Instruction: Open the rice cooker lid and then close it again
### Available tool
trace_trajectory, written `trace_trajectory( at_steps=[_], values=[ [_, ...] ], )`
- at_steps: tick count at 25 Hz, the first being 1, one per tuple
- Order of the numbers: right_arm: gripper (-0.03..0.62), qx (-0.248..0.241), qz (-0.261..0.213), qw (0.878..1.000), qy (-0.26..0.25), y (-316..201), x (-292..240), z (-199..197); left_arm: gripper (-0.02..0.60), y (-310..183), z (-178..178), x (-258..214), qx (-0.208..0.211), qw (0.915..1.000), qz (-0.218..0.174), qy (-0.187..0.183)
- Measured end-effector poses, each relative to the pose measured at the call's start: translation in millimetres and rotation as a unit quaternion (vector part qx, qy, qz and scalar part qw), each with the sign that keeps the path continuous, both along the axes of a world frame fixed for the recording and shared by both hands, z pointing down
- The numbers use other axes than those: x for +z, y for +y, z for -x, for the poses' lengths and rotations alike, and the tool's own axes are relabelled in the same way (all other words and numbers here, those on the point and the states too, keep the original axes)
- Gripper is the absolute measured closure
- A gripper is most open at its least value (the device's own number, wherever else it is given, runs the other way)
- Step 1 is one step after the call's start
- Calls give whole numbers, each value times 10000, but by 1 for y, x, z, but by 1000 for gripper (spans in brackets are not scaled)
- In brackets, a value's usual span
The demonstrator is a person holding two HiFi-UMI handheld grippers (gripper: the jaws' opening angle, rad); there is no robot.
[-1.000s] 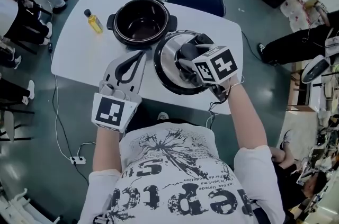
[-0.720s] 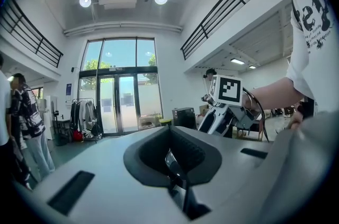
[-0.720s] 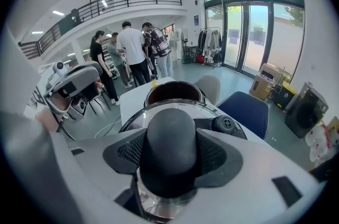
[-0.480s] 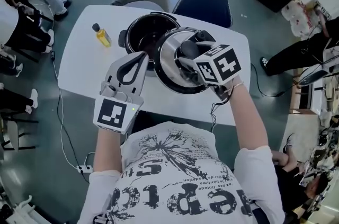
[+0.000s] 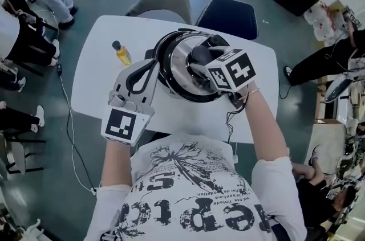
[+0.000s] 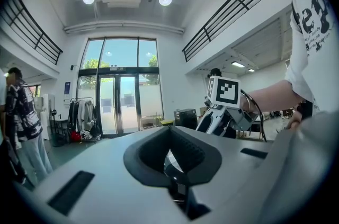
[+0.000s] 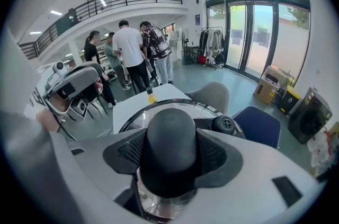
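A silver lid with a black rim hangs over the black rice cooker pot and hides nearly all of it. I cannot tell if the lid rests on the pot. My right gripper is shut on the lid's black knob, which fills the space between its pads in the right gripper view. At the pot's left side, my left gripper is shut with nothing held. The left gripper view looks level across the room, with the right gripper ahead.
A small bottle of yellow oil stands on the white table left of the cooker. A grey chair and a blue chair stand behind the table. Several people stand at the left.
The right gripper has carried the lid from beside the pot, on its right, to over it. The left gripper moved the same way, up to the pot's left side.
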State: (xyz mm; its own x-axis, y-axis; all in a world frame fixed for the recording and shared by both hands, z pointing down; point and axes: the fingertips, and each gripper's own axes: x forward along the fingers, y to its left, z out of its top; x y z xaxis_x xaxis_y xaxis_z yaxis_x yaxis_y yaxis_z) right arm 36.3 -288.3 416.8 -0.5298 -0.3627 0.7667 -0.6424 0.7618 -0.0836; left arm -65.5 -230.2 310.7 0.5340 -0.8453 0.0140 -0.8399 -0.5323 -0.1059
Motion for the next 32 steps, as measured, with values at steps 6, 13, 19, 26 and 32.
trace_trajectory(
  at_steps=[6,13,19,26,32],
  values=[
    [301,105,78,9999,79,-31,11,41,568,-32,42,5,108,9999,35,25],
    [301,265,193,9993,158,-50,27,61,568,-55,61,10,332,9994,42,14],
    [299,458,236,9979,381,-56,42,63,568,-62,68,14,464,9989,54,80],
    [299,581,168,9971,467,-58,47,60,568,-64,65,19,515,9986,102,89],
    [296,622,-28,9972,410,-59,45,58,568,-58,57,18,569,9983,135,61]
  ],
)
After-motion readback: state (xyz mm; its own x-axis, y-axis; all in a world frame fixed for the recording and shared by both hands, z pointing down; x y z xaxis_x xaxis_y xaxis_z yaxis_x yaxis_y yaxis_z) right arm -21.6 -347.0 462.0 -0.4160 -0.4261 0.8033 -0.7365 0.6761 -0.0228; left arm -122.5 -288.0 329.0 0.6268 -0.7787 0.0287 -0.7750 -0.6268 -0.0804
